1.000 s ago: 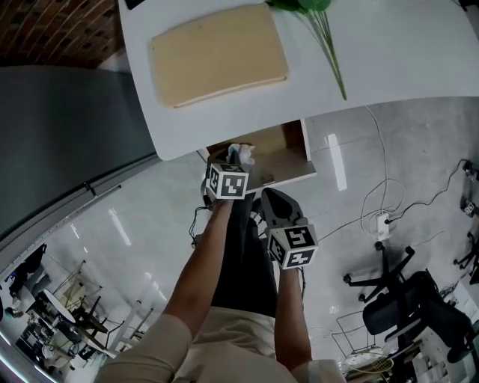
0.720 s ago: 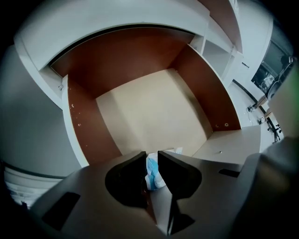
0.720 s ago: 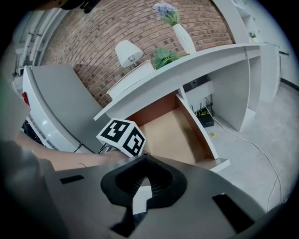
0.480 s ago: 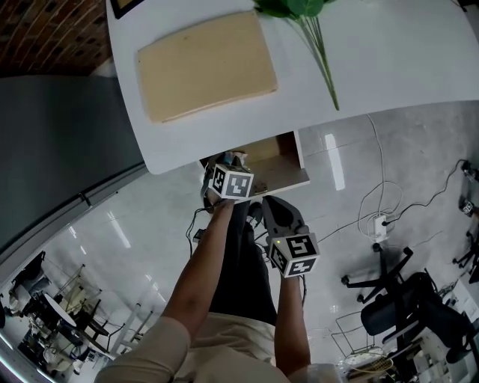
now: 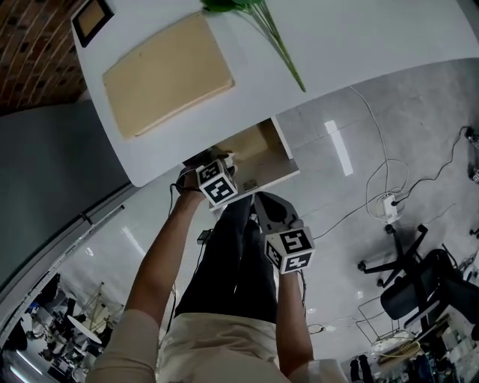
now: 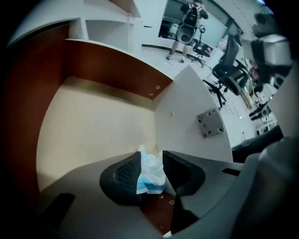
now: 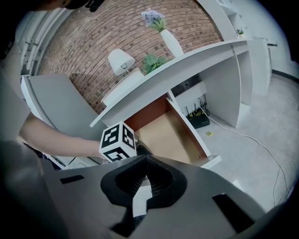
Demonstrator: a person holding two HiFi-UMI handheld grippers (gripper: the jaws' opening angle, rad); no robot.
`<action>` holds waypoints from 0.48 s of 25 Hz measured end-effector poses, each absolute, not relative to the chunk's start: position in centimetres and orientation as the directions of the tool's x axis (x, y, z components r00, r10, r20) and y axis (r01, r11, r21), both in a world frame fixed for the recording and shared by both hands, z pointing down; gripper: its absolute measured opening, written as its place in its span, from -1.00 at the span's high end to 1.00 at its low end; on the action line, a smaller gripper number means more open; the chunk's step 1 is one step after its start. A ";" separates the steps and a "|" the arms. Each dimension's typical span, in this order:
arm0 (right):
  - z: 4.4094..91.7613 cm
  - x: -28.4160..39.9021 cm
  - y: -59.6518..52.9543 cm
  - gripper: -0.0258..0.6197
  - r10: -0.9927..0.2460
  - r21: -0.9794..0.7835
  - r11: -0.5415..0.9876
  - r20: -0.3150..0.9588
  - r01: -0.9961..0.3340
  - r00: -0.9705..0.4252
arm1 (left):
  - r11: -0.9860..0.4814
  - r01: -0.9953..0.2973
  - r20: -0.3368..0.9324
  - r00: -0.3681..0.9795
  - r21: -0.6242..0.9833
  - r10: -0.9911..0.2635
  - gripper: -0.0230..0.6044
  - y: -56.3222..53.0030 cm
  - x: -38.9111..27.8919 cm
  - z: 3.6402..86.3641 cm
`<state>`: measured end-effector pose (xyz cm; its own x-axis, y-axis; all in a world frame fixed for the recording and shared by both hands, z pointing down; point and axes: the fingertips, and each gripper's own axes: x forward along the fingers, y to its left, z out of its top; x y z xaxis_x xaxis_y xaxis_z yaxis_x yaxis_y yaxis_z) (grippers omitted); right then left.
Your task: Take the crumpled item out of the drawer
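Crumpled white wad (image 6: 150, 173), blue-printed lower edge, inside open drawer (image 6: 93, 126).

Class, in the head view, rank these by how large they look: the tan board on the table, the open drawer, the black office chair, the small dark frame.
1. tan board
2. open drawer and black office chair: about alike; the chair sits farther from the camera, so I leave them unranked.
3. small dark frame

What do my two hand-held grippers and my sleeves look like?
Both the left hand-held gripper and the right hand-held gripper have grey bodies, black ribbed pads and a white cube with black square markers. The sleeves are short and cream.
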<state>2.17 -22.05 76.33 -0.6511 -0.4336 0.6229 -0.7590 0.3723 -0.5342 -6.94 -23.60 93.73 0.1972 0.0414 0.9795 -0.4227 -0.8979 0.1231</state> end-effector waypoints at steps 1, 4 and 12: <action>76.2 2.4 -21.9 0.84 -0.439 -0.533 0.371 0.621 -0.761 -0.649 | -0.921 -0.369 0.979 0.196 0.124 0.053 0.44 -23.3 -7.2 93.8; 76.3 3.4 -21.5 0.84 -0.455 -0.529 0.355 0.622 -0.771 -0.637 | -0.947 -0.298 0.982 0.176 0.116 0.064 0.44 -22.8 -8.0 94.6; 77.1 4.6 -19.9 0.84 -0.464 -0.533 0.316 0.635 -0.785 -0.618 | -0.923 -0.380 0.986 0.164 0.063 0.000 0.48 -23.8 -6.9 96.3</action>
<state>4.64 -19.94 77.07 -0.6180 -0.4642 0.6345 -0.7848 0.3163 -0.5329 -6.85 -23.79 96.31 0.1643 0.0002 0.9864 -0.3798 -0.9229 0.0634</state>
